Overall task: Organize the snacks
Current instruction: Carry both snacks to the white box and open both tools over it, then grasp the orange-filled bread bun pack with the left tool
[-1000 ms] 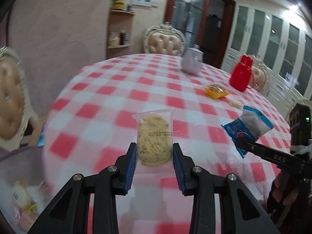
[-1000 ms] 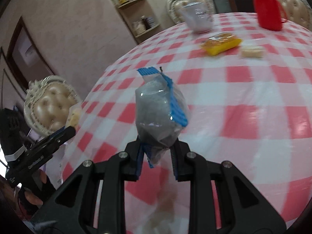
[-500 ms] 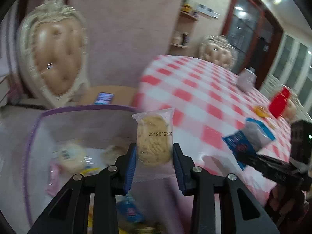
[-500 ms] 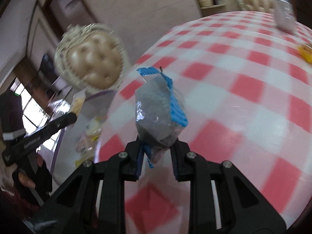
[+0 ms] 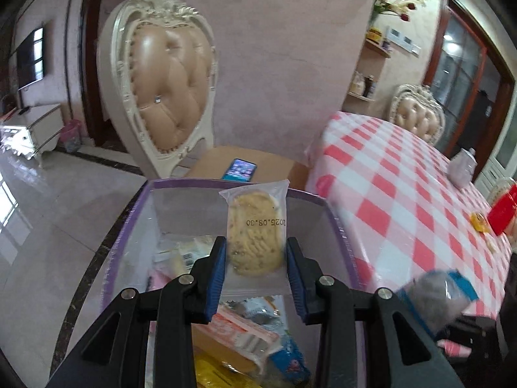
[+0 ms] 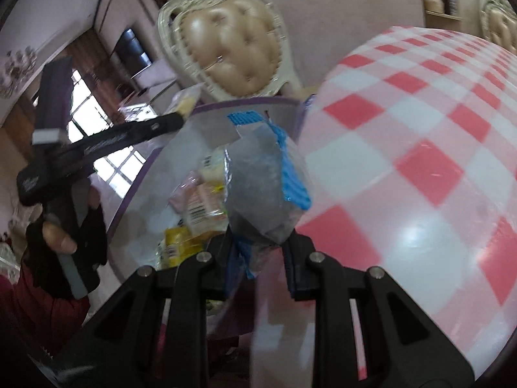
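Note:
My left gripper is shut on a clear-wrapped biscuit packet and holds it above a clear bin with a purple rim that holds several snack packets. My right gripper is shut on a blue and clear snack bag, held over the same bin beside the table edge. The bag also shows blurred in the left wrist view. The left gripper with its biscuit shows in the right wrist view.
The round table with a red and white checked cloth is to the right of the bin. On it stand a grey pot, a red jug and a yellow snack. A cream padded chair with a phone on its seat stands behind the bin.
Both grippers have swung left off the table, carrying their packets, and now hang over the bin. The bin has come closer in both views.

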Motion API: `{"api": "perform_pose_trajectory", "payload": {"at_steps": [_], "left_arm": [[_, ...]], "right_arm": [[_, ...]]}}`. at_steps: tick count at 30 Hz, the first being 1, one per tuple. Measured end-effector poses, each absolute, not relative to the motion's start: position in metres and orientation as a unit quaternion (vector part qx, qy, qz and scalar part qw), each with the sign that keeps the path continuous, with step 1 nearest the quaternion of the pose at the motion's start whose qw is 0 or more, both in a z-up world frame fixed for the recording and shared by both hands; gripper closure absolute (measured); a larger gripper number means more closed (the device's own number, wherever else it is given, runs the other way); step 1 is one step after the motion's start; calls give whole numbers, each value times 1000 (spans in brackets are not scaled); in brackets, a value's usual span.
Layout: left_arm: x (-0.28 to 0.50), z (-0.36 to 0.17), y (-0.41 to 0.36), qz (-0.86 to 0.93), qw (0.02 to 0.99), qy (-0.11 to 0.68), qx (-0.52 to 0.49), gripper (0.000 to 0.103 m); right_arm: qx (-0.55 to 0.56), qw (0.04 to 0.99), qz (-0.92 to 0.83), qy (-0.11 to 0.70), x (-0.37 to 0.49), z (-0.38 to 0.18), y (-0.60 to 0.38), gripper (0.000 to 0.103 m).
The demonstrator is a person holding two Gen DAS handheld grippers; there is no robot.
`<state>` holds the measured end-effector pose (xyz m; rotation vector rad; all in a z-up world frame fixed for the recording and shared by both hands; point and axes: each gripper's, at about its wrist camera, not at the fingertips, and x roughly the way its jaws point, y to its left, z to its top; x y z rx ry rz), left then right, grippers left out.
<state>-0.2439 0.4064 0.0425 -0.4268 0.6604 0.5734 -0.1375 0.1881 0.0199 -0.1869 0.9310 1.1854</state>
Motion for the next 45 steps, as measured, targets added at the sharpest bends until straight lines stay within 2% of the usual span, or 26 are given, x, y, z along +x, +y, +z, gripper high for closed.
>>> {"api": "perform_pose_trajectory", "payload": {"at_steps": [9,11,12,13,14,15,16,19,25,31,36,39,42,45], "left_arm": [[-256,43,419,337,866,309,-202,66],[-258,47,416,366,859,300,-193,64],[-260,49,416,375,857,296,-192,60],[-260,53,414,385,855,290,-189,48],[-260,56,413,392,855,285,-187,41],[-260,61,410,400,855,275,-184,28],[-261,68,405,406,858,260,-178,23],[-250,86,383,394,875,234,-156,19],[-182,109,305,276,929,231,-88,13],[-75,109,185,62,954,285,-71,13],[30,84,75,-46,945,324,-16,13],[89,75,29,-72,941,330,11,13],[150,69,-15,-106,938,320,81,13],[202,56,-42,-142,918,347,127,13]], "right_arm": [[-147,681,595,400,-180,17,212,75],[-162,673,606,392,-187,17,215,72],[-166,673,606,390,-190,17,216,70],[-168,672,607,389,-191,18,217,61],[-166,674,605,389,-190,19,216,54],[-159,683,598,388,-186,21,213,39],[-150,690,594,387,-182,23,209,29],[-107,710,578,387,-159,33,189,28],[-42,789,483,377,-91,52,106,27],[57,871,292,391,-15,51,-34,24],[41,924,102,367,18,51,-138,24],[97,923,36,369,36,50,-194,24],[172,911,-1,374,43,44,-229,24],[216,898,-15,383,45,35,-245,24]]}}
